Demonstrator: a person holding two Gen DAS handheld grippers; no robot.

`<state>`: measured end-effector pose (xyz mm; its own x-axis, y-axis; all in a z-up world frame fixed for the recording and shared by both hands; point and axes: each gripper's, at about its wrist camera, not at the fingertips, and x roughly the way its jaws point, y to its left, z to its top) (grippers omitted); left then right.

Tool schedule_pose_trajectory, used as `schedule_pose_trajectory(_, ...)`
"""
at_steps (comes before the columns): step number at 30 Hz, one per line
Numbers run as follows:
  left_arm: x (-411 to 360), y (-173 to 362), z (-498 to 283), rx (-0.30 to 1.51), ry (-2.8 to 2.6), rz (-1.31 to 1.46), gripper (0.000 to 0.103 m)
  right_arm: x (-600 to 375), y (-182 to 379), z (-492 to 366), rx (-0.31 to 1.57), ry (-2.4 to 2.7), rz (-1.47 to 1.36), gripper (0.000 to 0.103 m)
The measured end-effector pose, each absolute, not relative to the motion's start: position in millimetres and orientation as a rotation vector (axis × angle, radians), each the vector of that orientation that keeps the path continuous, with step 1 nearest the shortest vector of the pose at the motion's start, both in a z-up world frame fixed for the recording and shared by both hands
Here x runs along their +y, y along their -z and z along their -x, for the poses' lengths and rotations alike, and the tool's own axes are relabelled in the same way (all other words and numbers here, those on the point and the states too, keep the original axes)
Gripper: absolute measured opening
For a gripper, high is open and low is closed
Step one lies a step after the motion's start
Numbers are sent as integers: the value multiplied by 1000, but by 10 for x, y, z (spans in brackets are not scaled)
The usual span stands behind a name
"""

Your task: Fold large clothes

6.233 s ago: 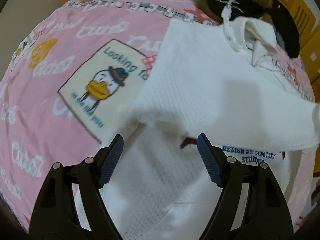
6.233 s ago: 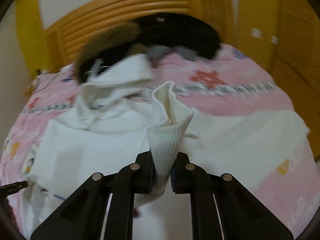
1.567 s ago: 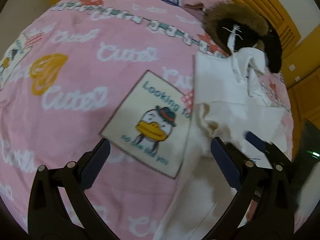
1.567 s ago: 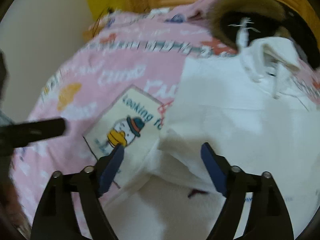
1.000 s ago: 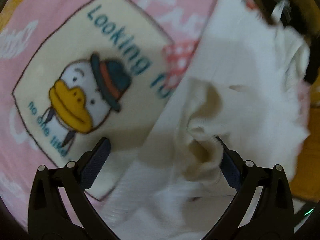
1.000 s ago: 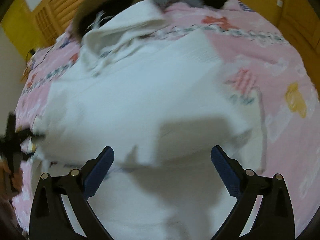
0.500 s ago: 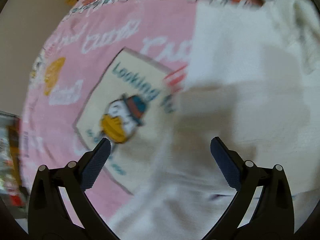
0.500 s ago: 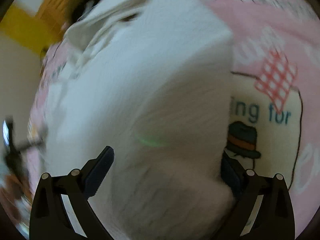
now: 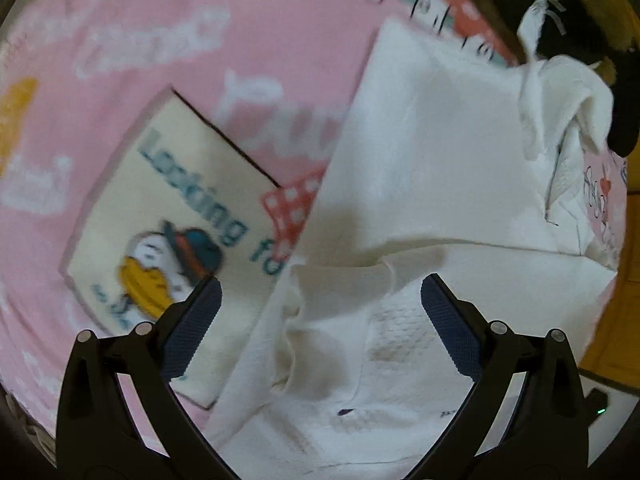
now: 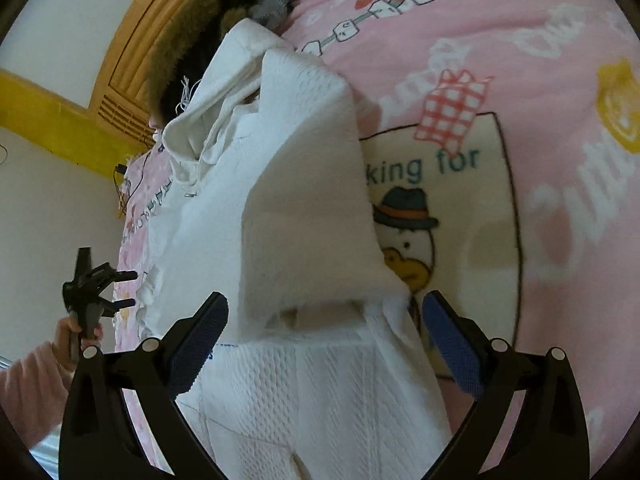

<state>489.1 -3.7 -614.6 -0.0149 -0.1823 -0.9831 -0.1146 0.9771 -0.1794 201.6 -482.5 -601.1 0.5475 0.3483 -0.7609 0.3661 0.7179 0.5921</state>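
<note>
Right wrist view is showing both grippers' fingers point(image 10: 218, 316) spread, gripping nothing; between them the white textured hooded garment point(image 10: 288, 200) is lying sleeve-folded, body fold remaining.

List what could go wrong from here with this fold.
Both tools, left and right, are open above the white hoodie, so nothing pins the folded sleeve; it may slip loose. The hood lies bunched against the dark fur-trimmed coat and could snag when pulled.

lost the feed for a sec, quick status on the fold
Left gripper and right gripper both open, empty. White hoodie on pink duck blanket, sleeves folded in. Fur-trimmed black coat touches hood.
</note>
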Motion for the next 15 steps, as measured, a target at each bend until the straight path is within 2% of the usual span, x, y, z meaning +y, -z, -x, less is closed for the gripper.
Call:
schedule_pose_trajectory(3,-125,6423,-4873,1680,84,257,98,-4781,6034,-1957,1024,39,-815,95)
schedule_pose_trajectory(7,-157,6418,-4810,1648,113,285,97,-4622,6030,-1977,1054,66,-811,95)
schedule_pose_trajectory(9,-118,6362,-4764,1624,123,315,89,-4532,5992,-2036,1066,64,-775,95)
schedule_pose_trajectory(11,-28,6260,-4771,1604,114,308,64,-4475,5962,-2098,1075,64,-743,95)
schedule_pose_trajectory(15,-85,6119,-4725,1583,169,240,47,-4466,5994,-2159,1094,77,-744,95)
